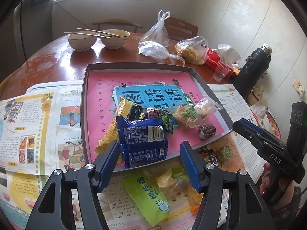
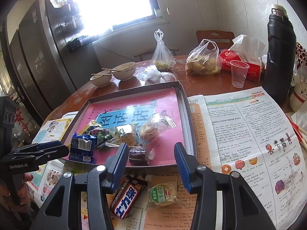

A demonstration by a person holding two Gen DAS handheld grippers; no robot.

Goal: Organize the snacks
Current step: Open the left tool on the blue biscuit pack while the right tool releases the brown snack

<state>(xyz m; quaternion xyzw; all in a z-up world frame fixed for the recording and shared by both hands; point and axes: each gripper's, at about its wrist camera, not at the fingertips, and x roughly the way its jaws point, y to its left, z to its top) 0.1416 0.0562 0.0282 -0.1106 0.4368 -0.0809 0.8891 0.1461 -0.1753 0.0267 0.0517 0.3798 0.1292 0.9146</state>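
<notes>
Though crowded, bowls [image 1: 97, 39] behind tray [image 1: 84, 95]

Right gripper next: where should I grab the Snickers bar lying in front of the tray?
Grip the Snickers bar across its narrow width at mid-length, coming from above. It lies flat on the newspaper, long axis diagonal, so roll the open right gripper until its fingers straddle the long sides.

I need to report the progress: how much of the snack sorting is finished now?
Done: several snacks lie in the shallow grey box lined pink, among them the blue foil packet and the dark wrapped sweet. In hand: nothing; the left gripper and right gripper are both open and empty. Left: the brown chocolate bar, round green-label cake and light green pouch lie outside on the newspaper.
</notes>
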